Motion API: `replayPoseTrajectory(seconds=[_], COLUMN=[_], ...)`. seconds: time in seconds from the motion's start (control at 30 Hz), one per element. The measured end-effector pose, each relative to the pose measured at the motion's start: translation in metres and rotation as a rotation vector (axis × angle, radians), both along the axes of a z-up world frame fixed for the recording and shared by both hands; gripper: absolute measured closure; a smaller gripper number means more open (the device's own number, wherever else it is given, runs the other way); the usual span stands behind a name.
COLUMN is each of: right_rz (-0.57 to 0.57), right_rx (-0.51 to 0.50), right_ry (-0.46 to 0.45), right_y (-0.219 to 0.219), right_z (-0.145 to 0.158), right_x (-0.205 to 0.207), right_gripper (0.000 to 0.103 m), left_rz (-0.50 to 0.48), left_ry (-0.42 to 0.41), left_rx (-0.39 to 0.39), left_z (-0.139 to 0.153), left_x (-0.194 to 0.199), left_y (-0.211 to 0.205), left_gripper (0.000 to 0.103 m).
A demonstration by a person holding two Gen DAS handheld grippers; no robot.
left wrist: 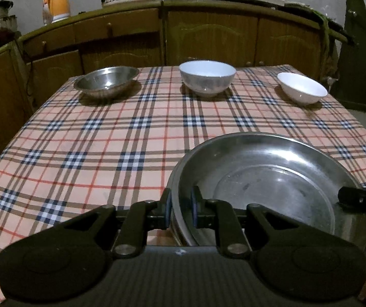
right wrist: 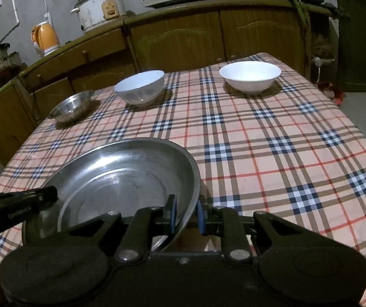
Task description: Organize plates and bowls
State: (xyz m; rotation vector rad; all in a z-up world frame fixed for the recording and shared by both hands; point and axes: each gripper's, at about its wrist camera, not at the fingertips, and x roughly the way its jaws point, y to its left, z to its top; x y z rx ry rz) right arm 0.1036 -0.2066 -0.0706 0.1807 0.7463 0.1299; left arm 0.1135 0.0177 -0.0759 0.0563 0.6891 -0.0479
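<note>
The steel plate [left wrist: 272, 179] sits over the near part of the checked tablecloth [left wrist: 93, 140], gripped at opposite sides of its rim by both tools. The left gripper [left wrist: 181, 206] is clamped on the rim at about 8 o'clock of the plate, one blue pad outside the wall and one inside. The right gripper [right wrist: 186, 213] is likewise closed on the rim at about 4 o'clock; in the left wrist view its black tip shows at 3 o'clock. Whether the plate's base touches the cloth cannot be told. Beyond, at 12 o'clock along the far edge, stand a small steel bowl [left wrist: 106, 81], a white bowl [left wrist: 207, 76] and a shallower white bowl [left wrist: 302, 88], well apart from the plate.
</note>
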Motion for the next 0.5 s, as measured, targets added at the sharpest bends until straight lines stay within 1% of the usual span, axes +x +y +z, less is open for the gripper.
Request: replayPoseTrajectory(seconds=[0.13,0.27,0.3,0.33,0.4,0.5], right_rz=[0.004,0.009,0.011,0.016,0.026,0.029], right_rx=[-0.011,-0.020,-0.020,-0.019,-0.025,-0.033], right_ry=[0.008,0.009,0.012,0.014,0.012,-0.001], right_y=[0.002,0.004,0.005,0.006,0.008,0.007], right_z=[-0.007,-0.010,-0.012,-0.013,-0.014,-0.012], right_x=[0.006,0.011,0.013,0.014,0.016,0.014], right_gripper=[0.081,0.080,0.080,0.076,0.072,0.069], left_rz=[0.000,0.002,0.003,0.003,-0.001,-0.001], left_ry=[0.011,0.001,0.000,0.001,-0.004,-0.005], left_rx=[0.004,0.012,0.013,0.013,0.008,0.005], left_z=[-0.006,-0.008,-0.008,-0.009,-0.011,-0.012], left_x=[0.004,0.006,0.007,0.009,0.011,0.011], left_y=[0.002,0.001,0.001,0.001,0.001,0.001], left_gripper=[0.086,0.086,0.085,0.084,0.079,0.064])
